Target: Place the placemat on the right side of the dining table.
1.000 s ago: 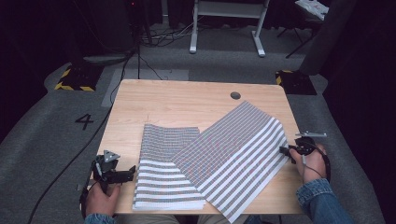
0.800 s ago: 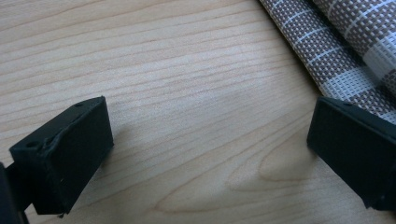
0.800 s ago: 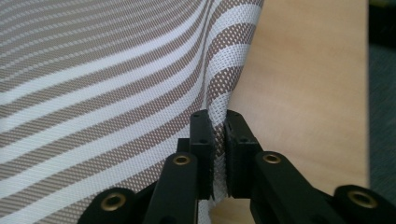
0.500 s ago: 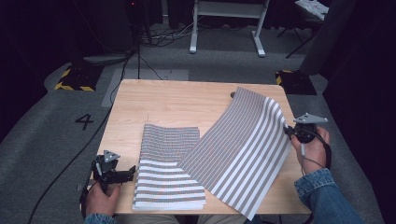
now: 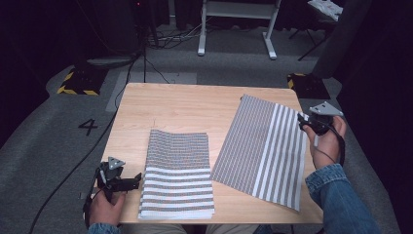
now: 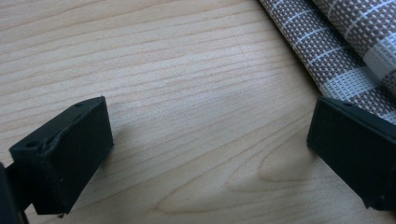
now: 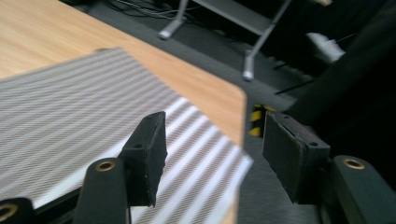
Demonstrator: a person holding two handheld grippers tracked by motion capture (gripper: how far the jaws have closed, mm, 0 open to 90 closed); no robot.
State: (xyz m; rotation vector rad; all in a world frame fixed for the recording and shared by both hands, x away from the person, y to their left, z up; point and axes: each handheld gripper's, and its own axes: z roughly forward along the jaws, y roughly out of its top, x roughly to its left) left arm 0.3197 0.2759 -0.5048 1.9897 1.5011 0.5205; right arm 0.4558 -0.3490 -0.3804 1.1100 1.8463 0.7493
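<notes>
The right-hand striped mat [image 5: 265, 148] now lies flat on the table [image 5: 180, 107], apart from the folded mat [image 5: 178, 173]; a second ago it overlapped that mat, then its far edge was lifted. The right gripper [image 5: 306, 122] has risen beside the table's right edge. Its jaws have just been opening, with nothing between them.

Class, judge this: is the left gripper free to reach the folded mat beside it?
Probably yes: the left gripper is open, and only bare table lies between it and the folded mat's edge.
</notes>
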